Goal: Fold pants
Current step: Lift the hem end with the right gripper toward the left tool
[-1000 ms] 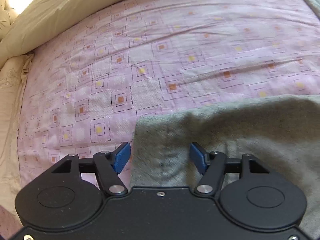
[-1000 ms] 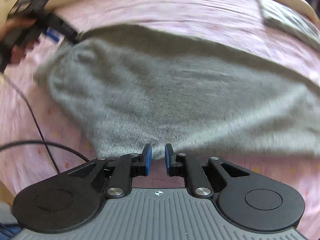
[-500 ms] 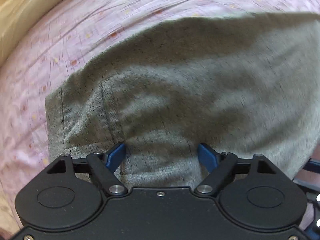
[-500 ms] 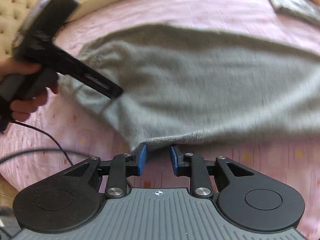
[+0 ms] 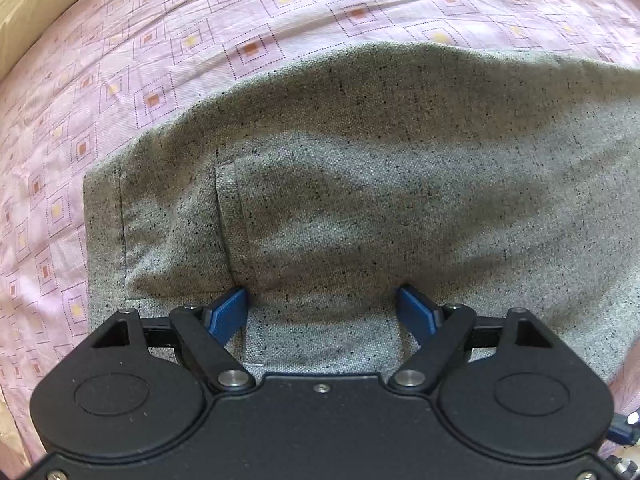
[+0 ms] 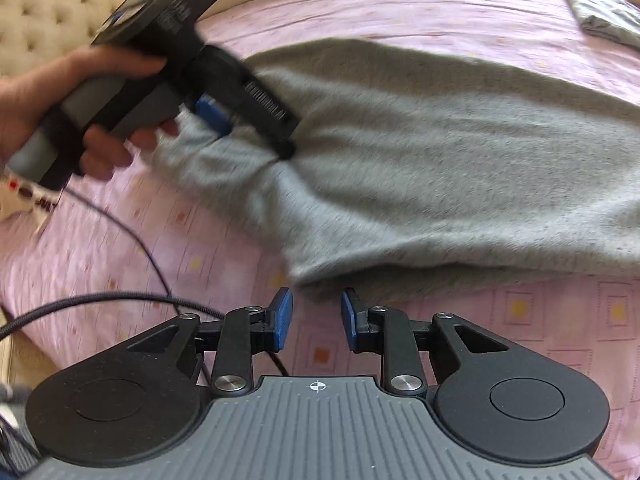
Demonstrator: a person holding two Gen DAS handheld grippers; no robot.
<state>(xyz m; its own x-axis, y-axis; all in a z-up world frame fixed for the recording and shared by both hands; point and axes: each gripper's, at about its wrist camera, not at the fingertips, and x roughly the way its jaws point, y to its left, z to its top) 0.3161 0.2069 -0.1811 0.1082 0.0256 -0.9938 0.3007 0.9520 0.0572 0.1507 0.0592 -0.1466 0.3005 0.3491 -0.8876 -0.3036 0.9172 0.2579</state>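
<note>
Grey speckled pants lie folded on the pink patterned bedsheet; two hemmed leg ends show at the left. My left gripper is open, its blue pads wide apart and pressed onto the cloth. In the right wrist view the pants spread across the bed, and the left gripper rests on their left end, held by a hand. My right gripper is open and empty, just off the pants' near edge.
A folded grey garment lies at the far right of the bed. A black cable runs across the sheet at the left. A tufted cream headboard stands at the far left.
My left gripper moved from the bare sheet onto the pants' leg ends. My right gripper opened, let the pants' edge go and drew back slightly.
</note>
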